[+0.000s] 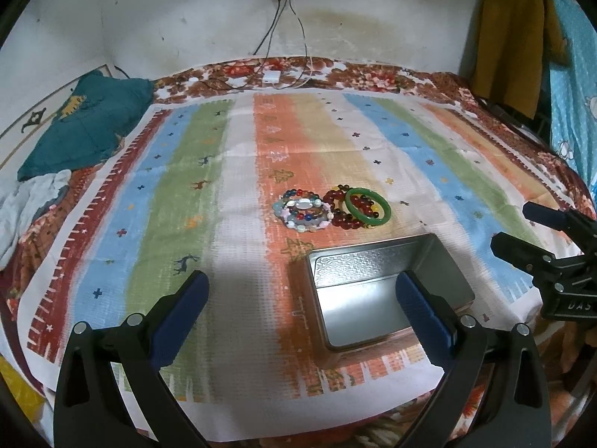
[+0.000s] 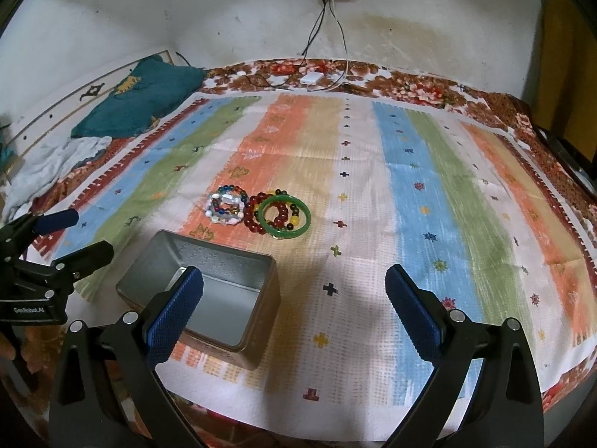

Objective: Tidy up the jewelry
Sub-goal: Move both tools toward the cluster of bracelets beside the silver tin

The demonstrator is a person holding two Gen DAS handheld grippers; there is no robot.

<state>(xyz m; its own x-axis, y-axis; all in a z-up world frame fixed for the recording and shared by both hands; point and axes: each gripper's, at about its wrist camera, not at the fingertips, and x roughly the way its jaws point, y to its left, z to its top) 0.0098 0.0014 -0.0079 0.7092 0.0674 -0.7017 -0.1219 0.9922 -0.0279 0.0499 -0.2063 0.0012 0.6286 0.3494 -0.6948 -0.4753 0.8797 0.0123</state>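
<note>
A pile of bracelets lies on the striped cloth: a green bangle point(image 1: 368, 207) point(image 2: 284, 217) over dark red bead bracelets point(image 1: 343, 211) point(image 2: 257, 214), and pale mixed-bead bracelets point(image 1: 303, 211) point(image 2: 225, 209) to their left. An open, empty metal tin point(image 1: 377, 291) point(image 2: 209, 291) sits nearer than the pile. My left gripper point(image 1: 302, 298) is open and empty, hovering near the tin, its right finger over the tin. My right gripper point(image 2: 294, 295) is open and empty, its left finger over the tin. Each gripper shows at the edge of the other's view, the right one point(image 1: 530, 231) and the left one point(image 2: 71, 235).
The striped cloth point(image 1: 186, 205) point(image 2: 429, 224) covers a floral bedspread. A teal garment point(image 1: 82, 127) point(image 2: 138, 100) and a white cloth point(image 1: 26, 201) lie at the far left. A white charger with cables point(image 1: 271, 76) point(image 2: 311, 77) lies by the wall. Yellow and blue fabric point(image 1: 522, 37) hangs at the right.
</note>
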